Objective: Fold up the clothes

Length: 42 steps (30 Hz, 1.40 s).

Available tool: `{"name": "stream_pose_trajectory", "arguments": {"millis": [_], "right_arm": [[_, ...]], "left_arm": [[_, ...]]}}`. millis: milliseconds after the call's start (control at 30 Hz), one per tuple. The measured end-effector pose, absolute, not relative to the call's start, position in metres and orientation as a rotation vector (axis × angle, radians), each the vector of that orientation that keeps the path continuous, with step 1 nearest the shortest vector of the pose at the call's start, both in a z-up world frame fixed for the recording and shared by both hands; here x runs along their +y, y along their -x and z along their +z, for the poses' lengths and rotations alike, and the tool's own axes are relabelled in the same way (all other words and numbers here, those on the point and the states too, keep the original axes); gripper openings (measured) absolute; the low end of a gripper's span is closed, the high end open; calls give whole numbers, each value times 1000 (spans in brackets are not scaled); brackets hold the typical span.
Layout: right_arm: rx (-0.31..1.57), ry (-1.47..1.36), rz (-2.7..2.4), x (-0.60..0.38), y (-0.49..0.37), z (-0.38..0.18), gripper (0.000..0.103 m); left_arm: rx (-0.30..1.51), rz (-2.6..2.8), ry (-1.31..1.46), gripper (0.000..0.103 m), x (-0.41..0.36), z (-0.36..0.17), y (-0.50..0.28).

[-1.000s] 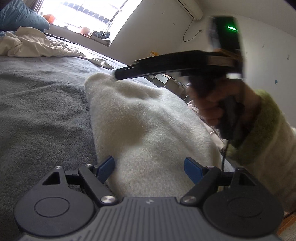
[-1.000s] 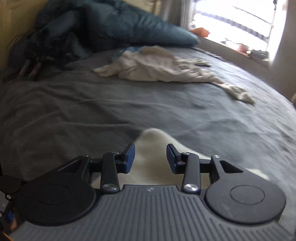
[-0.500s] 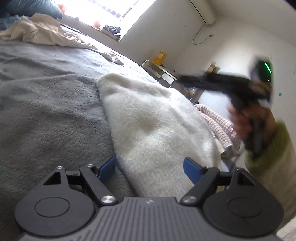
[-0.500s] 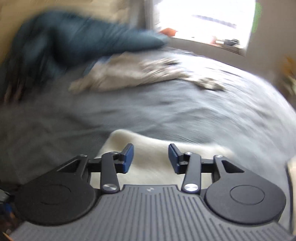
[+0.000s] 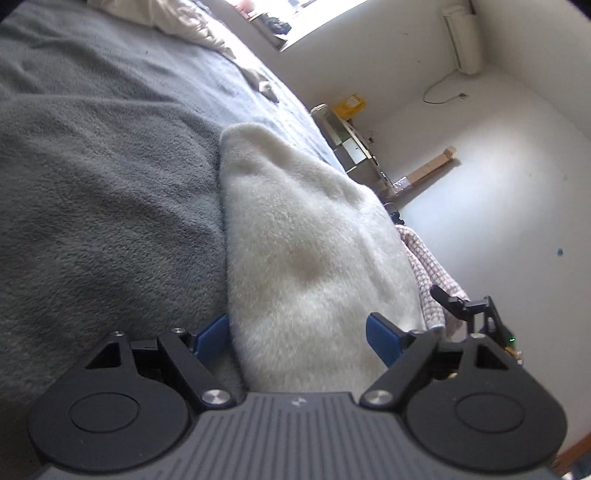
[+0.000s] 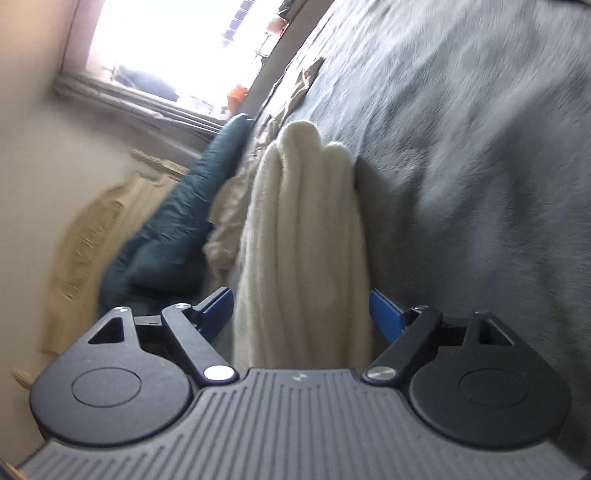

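- Left wrist view: we see our left gripper spread wide, its blue pads either side of the folded cream fleece garment without pinching it; the garment lies on the grey blanket.
- Right wrist view: our right gripper is also spread, straddling the stacked layers of the same garment, seen edge-on.
- We can read no writing; the yellow box by the wall is too small to make out.
- Nearby: a crumpled beige cloth, a checked pink fabric just beside the garment, a teal duvet, and a bright window.
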State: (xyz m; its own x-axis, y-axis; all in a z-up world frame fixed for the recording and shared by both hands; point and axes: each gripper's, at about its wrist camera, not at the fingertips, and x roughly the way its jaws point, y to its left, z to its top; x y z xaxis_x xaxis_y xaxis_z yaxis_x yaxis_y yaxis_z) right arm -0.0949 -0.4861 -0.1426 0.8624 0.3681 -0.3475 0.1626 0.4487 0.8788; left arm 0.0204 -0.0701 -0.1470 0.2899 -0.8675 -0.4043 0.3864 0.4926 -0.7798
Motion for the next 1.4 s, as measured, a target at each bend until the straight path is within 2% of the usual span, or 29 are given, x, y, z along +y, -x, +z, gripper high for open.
{"name": "stream_pose_trajectory", "arguments": {"millis": [267,433,633,767,1133,1167,1200,1400], "right_arm": [[568,-1154,223,-485,58,-164,86],[544,-1057,254,-473,81,-164,86],[616,-902,293,-432,113,-158,87],[658,-810,319,-406,134,-154,93],[624,-1236,359,-437,132,-185,94],[624,-1260,366,-439,131,-186,90],[624,-1261,379,-438,133,-184,79],[690,-1231,371,-424,131,-189,56]], "left_arm": [[940,-893,577,82,-96,-151,-32],[919,-888,512,86,-109,-149,-26],[916,-900,504,86,-108,-151,-23],[929,-912,507,86,-106,-151,-19],[941,-973,459,85,-111,-154,-3],[947,-972,468,84,-112,-153,-3],[952,-977,477,83,-111,-152,-2],[954,-1026,463,79,-114,-159,2]]}}
